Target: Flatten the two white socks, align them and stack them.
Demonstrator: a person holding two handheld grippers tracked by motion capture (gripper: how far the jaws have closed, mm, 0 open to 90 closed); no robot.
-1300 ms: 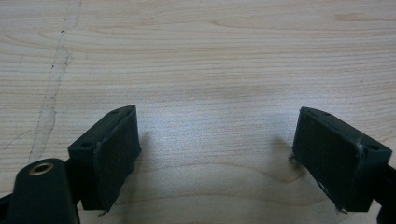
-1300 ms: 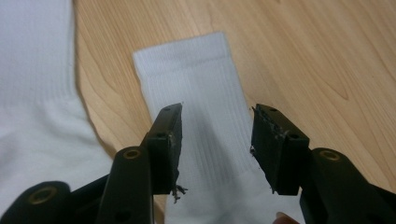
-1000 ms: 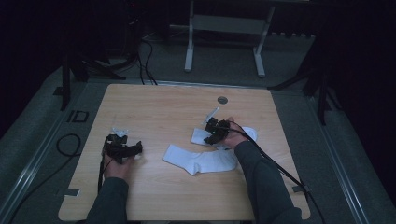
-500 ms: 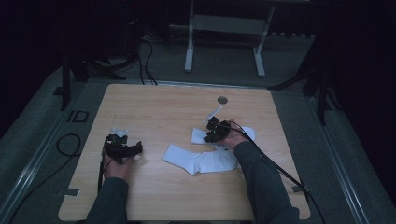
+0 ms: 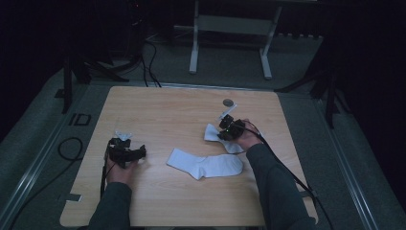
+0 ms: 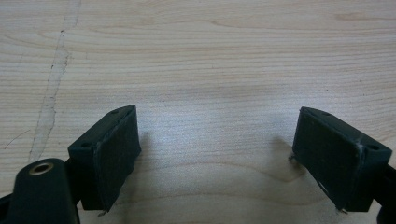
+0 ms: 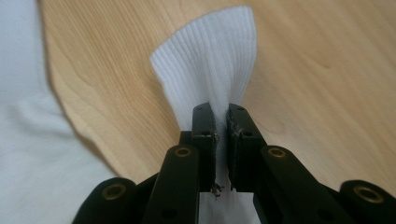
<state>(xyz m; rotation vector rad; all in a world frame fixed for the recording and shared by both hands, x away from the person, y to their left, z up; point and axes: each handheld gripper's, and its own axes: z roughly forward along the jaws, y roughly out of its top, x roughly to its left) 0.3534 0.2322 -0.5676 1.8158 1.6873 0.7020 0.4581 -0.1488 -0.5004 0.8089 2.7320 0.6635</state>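
Two white socks are on the wooden table (image 5: 167, 110). One sock (image 5: 206, 164) lies flat near the middle. On the ribbed cuff of the other sock (image 5: 212, 133) (image 7: 210, 70), at the right, my right gripper (image 5: 225, 128) (image 7: 222, 116) is shut. Its jaws have just been closing, and the cloth is now pinched between the pads and raised a little off the wood. At the table's left, my left gripper (image 5: 139, 154) (image 6: 215, 135) rests with its jaws wide open over bare wood and nothing between them.
A small dark round disc (image 5: 229, 102) lies near the table's far edge. More white cloth (image 7: 28, 140) lies at the left in the right gripper view. A metal stand (image 5: 230, 43) and cables (image 5: 67, 148) are on the floor beyond and beside the table.
My right gripper's jaws went from open to pinched on the sock's cuff, and the hand rose slightly with it. The left hand stayed put.
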